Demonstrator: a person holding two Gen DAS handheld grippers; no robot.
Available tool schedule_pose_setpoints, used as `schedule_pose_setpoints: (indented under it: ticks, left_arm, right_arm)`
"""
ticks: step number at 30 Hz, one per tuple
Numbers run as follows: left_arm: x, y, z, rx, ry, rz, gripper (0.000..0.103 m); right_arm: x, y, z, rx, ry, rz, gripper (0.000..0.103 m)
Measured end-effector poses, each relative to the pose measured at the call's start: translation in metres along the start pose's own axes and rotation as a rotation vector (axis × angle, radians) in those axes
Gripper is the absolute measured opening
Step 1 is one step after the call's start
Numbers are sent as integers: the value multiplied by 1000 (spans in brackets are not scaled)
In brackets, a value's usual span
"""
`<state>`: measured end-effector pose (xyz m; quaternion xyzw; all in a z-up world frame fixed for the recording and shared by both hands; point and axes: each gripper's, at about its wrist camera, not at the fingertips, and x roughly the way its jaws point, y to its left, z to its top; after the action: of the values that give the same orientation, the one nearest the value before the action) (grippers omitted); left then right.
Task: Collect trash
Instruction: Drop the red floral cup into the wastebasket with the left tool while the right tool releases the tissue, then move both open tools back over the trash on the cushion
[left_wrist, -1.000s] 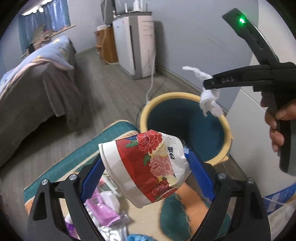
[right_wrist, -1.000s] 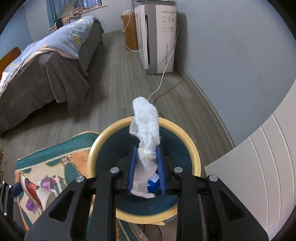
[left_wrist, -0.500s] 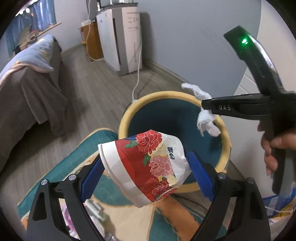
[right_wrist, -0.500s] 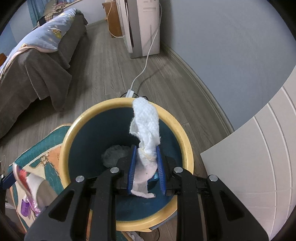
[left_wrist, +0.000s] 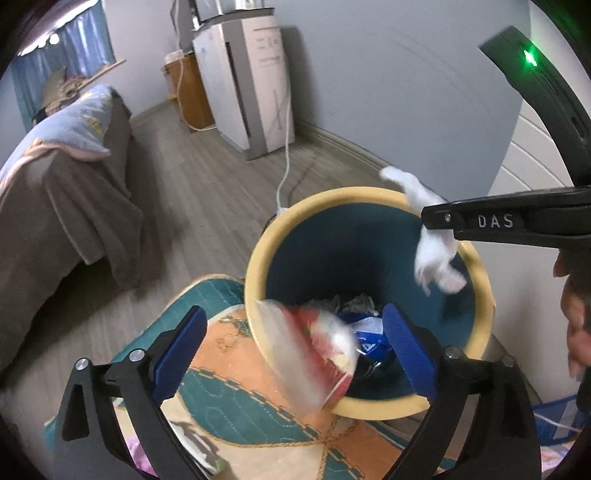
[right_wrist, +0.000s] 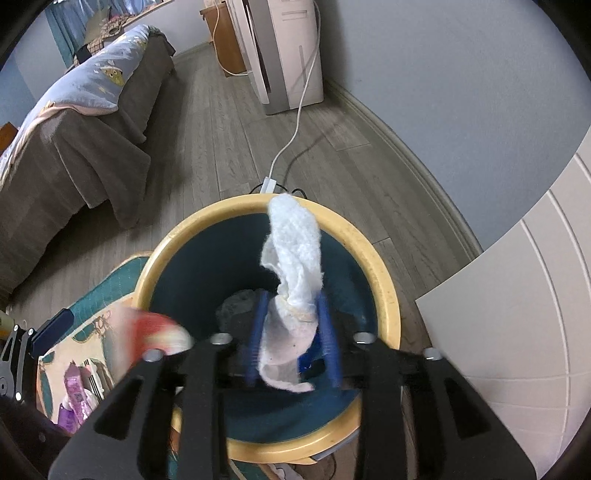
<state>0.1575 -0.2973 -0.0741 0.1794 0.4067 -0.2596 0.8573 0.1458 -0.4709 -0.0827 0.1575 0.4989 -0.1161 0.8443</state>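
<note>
Two grippers are over the bin, and they stand very differently. My left gripper (left_wrist: 291, 347) has its blue pads (left_wrist: 177, 349) spread wide, with nothing between them touching either one. The red-and-white paper cup (left_wrist: 314, 350) sits in the gap, blurred, tilted, at the near rim of the yellow-rimmed bin (left_wrist: 255, 266); I cannot tell whether it touches that rim or hangs free. From the right wrist camera the same cup (right_wrist: 155, 336) shows as a red and pale smear at the bin's left edge (right_wrist: 384, 280), with the left gripper's blue pad (right_wrist: 51, 326) apart from it, further left.

My right gripper (right_wrist: 291, 339) is closed down on a white tissue (right_wrist: 291, 258). The blue pads (right_wrist: 258, 332) pinch the wad at its lower part; the upper length stands up and folds over above the fingers, and a crumpled tail hangs below them. The pinch sits over the bin's dark teal interior. In the left wrist view the right gripper (left_wrist: 436, 221) reaches in from the right above the far side of the rim, the tissue (left_wrist: 436, 254) sticking out above and below its black finger.

Inside the bin I see grey crumpled material and a blue-and-white wrapper (left_wrist: 365, 332) at the bottom. The bin stands at the edge of a teal and orange rug (left_wrist: 236, 398), where some purple packets (right_wrist: 74, 395) lie.
</note>
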Motion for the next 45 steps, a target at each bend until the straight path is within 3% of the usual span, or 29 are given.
schedule_pose_setpoints:
  ticks: [4, 6, 10, 15, 20, 23, 31, 37, 39, 41, 43, 45]
  left_arm:
    - [-4, 10, -3, -49, 3, 2, 97]
    - [-12, 15, -7, -66, -5, 1, 97]
    - [-37, 28, -22, -99, -26, 3, 97]
    - [-81, 59, -49, -171, -49, 21, 97]
    - [-130, 104, -78, -238, -53, 108, 98]
    - [-157, 132, -96, -290, -51, 170, 98]
    - [-206, 182, -152, -418, -17, 272, 98]
    - [-206, 204, -185, -506, 12, 272, 98]
    - [-204, 212, -190, -529, 41, 305, 98]
    - [-206, 217, -195, -522, 34, 323, 98]
    - [-210, 218, -200, -481, -2, 363, 98]
    - [-208, 219, -206, -455, 0, 355, 98]
  right_arm:
    - [-3, 1, 2, 3, -12, -5, 66]
    - [-5, 3, 2, -7, -20, -11, 83]
    - [-9, 10, 3, -19, -30, -13, 97]
    - [-19, 32, 5, -80, -59, -1, 97]
    - [-31, 58, 2, -151, -87, -22, 97]
    - [-40, 69, -6, -173, -91, -66, 97]
    - [-84, 104, -36, -82, -132, -203, 97]
    - [-100, 164, -72, -233, -134, -131, 97]
    - [-103, 184, -84, -291, -144, -122, 97]
    - [-103, 198, -97, -322, -139, -120, 97]
    - [-98, 210, -106, -331, -92, -92, 97]
    - [-93, 223, -112, -338, -43, -68, 97]
